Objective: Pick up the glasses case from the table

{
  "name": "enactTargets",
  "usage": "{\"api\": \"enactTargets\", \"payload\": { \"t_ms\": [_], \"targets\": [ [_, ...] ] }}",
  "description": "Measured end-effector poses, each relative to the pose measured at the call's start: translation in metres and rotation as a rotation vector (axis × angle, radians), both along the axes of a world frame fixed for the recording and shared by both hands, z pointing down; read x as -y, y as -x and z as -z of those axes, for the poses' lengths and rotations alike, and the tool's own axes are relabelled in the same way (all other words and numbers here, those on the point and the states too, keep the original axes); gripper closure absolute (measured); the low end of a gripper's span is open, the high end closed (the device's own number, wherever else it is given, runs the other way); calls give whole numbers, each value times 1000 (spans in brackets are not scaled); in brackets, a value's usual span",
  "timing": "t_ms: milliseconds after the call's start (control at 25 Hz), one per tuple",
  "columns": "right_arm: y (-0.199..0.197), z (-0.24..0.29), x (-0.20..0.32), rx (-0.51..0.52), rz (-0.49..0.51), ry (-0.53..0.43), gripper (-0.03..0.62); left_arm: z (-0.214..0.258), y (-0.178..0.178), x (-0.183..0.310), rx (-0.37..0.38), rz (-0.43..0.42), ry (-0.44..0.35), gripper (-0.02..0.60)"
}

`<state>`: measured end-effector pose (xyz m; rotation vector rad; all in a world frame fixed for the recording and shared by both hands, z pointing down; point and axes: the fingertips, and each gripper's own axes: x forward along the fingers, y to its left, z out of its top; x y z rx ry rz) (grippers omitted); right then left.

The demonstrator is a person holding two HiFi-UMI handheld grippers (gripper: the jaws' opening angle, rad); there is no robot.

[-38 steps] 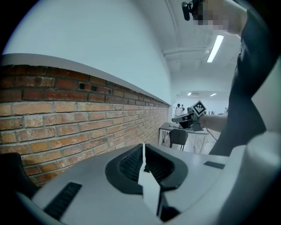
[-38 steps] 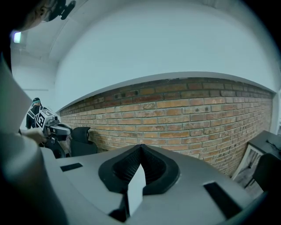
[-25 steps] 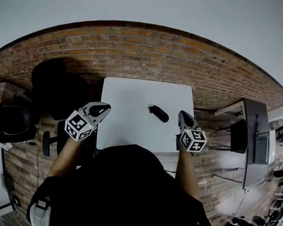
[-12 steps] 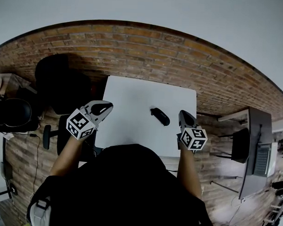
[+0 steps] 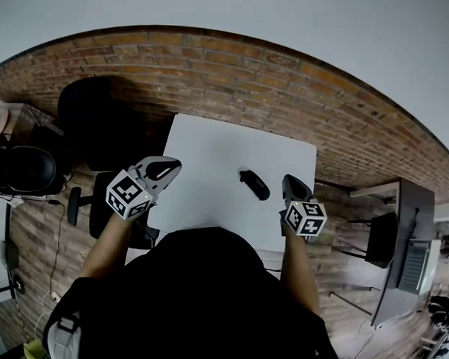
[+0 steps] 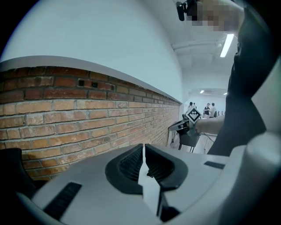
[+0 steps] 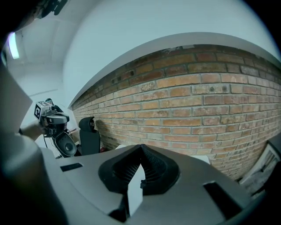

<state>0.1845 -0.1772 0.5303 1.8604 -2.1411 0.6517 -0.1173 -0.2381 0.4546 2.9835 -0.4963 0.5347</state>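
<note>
A dark oblong glasses case (image 5: 254,185) lies on the white table (image 5: 210,156), right of its middle, seen in the head view. My right gripper (image 5: 288,182) hangs just right of the case, at the table's right edge, shut and empty. My left gripper (image 5: 173,166) is at the table's left edge, well left of the case, with its jaws together and nothing in them. In the left gripper view the closed jaws (image 6: 143,147) point at the brick wall, and the right gripper (image 6: 186,124) shows far off. The right gripper view shows its own tips (image 7: 141,147) touching.
A brick wall (image 5: 235,72) runs behind the table. A black chair (image 5: 101,134) stands left of the table, and another chair (image 5: 22,172) further left. A dark desk (image 5: 402,247) is off to the right. People stand far away in the left gripper view.
The right gripper has sunk a little and drawn closer to the case's right side. The left gripper has shifted slightly towards the table. The case has not moved.
</note>
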Motion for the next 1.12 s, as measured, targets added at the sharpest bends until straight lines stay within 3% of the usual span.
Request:
{"api": "enactTargets", "payload": {
  "t_ms": [1120],
  "targets": [
    [-16,-110,-12,49,84,194,579,-37,-36,4,67,26,57,557]
  ]
}}
